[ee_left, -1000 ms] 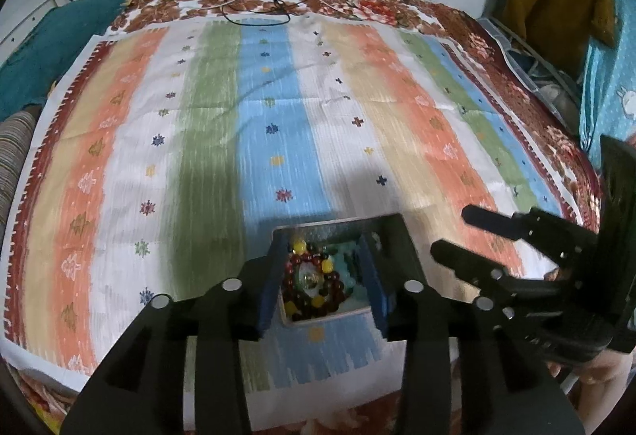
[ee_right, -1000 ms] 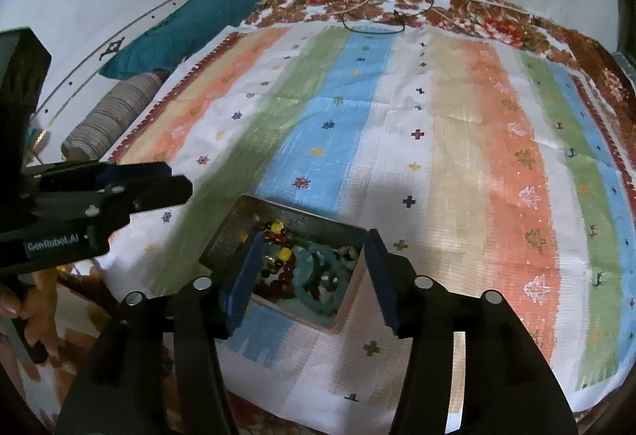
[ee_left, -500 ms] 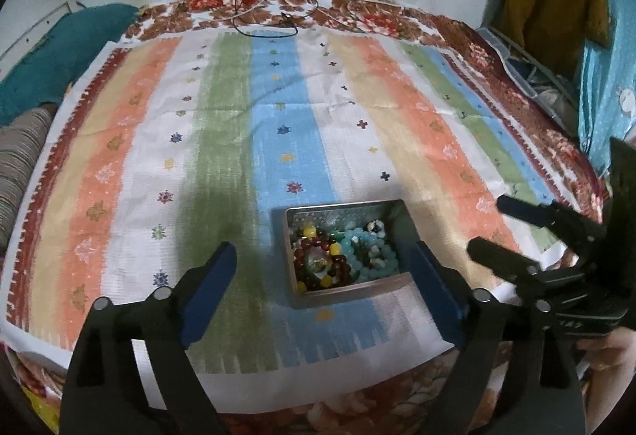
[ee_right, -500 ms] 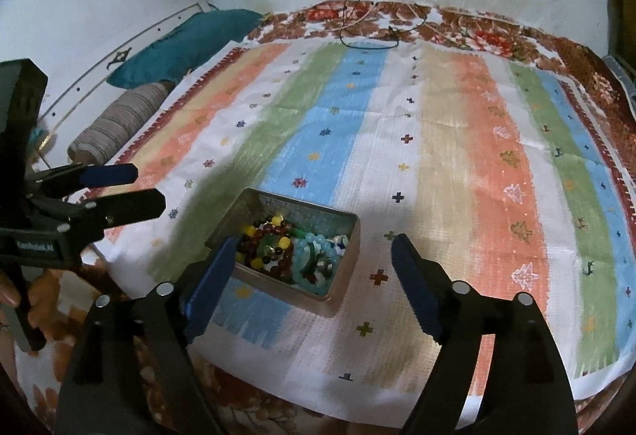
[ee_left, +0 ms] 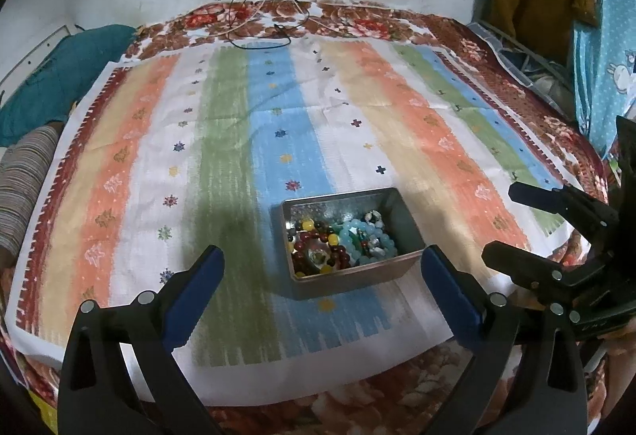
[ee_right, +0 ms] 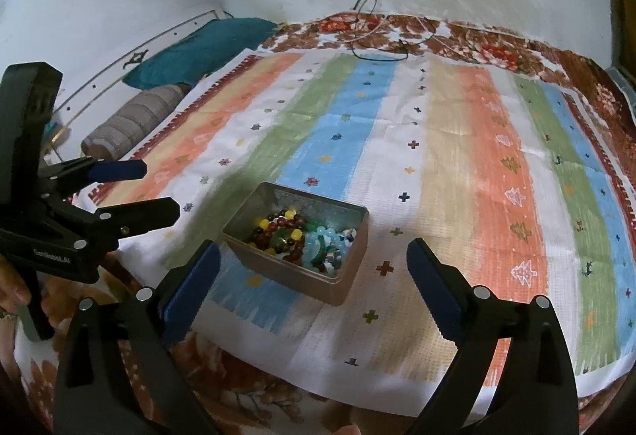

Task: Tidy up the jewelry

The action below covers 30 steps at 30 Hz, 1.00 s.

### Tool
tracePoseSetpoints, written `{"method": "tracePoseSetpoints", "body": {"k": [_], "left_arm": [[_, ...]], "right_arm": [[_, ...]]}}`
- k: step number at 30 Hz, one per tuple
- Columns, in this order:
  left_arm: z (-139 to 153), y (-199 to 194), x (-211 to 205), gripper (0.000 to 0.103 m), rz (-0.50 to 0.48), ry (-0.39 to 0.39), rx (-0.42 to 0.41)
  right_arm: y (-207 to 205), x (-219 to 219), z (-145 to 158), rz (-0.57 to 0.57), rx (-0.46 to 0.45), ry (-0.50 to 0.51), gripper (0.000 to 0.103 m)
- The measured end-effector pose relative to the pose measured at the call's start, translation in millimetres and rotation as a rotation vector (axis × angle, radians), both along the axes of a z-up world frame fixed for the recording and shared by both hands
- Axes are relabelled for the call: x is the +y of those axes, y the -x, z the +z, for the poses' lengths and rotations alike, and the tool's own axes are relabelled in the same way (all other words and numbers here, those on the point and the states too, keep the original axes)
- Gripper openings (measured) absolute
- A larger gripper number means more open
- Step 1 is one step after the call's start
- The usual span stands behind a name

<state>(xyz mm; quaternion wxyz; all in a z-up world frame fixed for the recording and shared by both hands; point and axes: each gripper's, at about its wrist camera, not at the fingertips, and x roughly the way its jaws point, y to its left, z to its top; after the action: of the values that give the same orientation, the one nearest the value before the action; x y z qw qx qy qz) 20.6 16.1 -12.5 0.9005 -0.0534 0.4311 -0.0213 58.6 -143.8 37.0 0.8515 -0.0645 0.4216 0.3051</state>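
- While both tongs, left [ee_left: 322, 268] and right [ee_right: 312, 264], hang wide open and empty, the tin [ee_left: 349, 278] sits bead-filled.
- Next, probably: pinch one bracelet [ee_left: 371, 240] out.

Silver tin [ee_left: 349, 278] w/ red, yellow & aqua beads [ee_left: 338, 244]; striped orange/green/blue/white cloth [ee_left: 238, 140]; blue-padded black tongs [ee_left: 322, 268].

Dim, soft indoor light — edges warped, perhaps slightly blurred.

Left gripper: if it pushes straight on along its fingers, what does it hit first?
Probably the metal tin of beaded bracelets. It sits between the open left gripper fingers, just ahead on the striped cloth. Depth is unclear, so it might meet cloth first.
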Motion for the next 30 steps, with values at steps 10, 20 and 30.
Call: {"method": "tracePoseSetpoints", "body": {"k": [10,20,30], "left_arm": [[4,17,-7,0.097,0.023,-0.026,-0.048],[7,26,-11,0.097,0.025,-0.038,-0.079],[9,33,-8,0.097,0.044,-0.003,-0.085]], "right_arm": [[17,-6,7,0.003,-0.051,-0.013,0.096],[24,-10,13,0.004,-0.074,-0.041,0.096],[29,-16,16,-0.004,-0.095,-0.068,0.096]]}}
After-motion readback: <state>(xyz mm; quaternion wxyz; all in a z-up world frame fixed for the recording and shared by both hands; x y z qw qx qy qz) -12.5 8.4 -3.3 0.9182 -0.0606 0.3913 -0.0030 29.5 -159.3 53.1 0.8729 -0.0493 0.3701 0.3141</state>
